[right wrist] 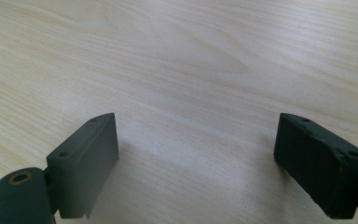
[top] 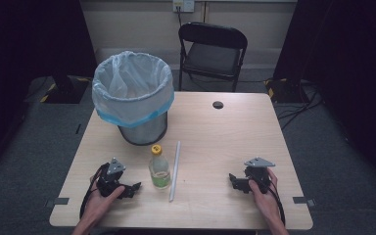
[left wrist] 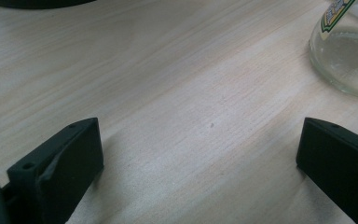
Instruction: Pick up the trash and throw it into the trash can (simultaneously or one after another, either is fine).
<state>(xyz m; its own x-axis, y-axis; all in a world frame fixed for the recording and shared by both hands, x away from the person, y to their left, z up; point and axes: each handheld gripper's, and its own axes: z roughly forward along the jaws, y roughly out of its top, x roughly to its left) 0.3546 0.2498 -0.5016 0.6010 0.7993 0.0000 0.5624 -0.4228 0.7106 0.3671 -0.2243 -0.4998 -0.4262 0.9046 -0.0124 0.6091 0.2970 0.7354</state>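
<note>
from the high view i see my left gripper [top: 127, 188] resting on the near left part of the wooden table [top: 210, 132], just left of a clear glass bottle [top: 159, 167] with a yellow cap, close to it but apart. my right gripper [top: 237, 182] sits on the near right, well apart from the bottle, pointing left toward the middle. a long white straw [top: 175, 170] lies on the table just right of the bottle, running near to far, between the bottle and my right gripper.

the left gripper view gives me what the high view cannot: its jaws stand wide apart with bare wood between them, and the bottle's [left wrist: 345, 56] rounded clear base with the edge of a label sits off beyond the right jaw, outside the gap. the right gripper view shows its jaws spread wide over bare wood grain too.

farther off, a mesh waste bin [top: 133, 95] lined with a pale blue-edged plastic bag stands on the far left of the table, behind the bottle. a round cable hole [top: 218, 104] marks the far edge, and a black folding chair [top: 211, 49] stands beyond the table. nothing lies between my left gripper and the bottle.
</note>
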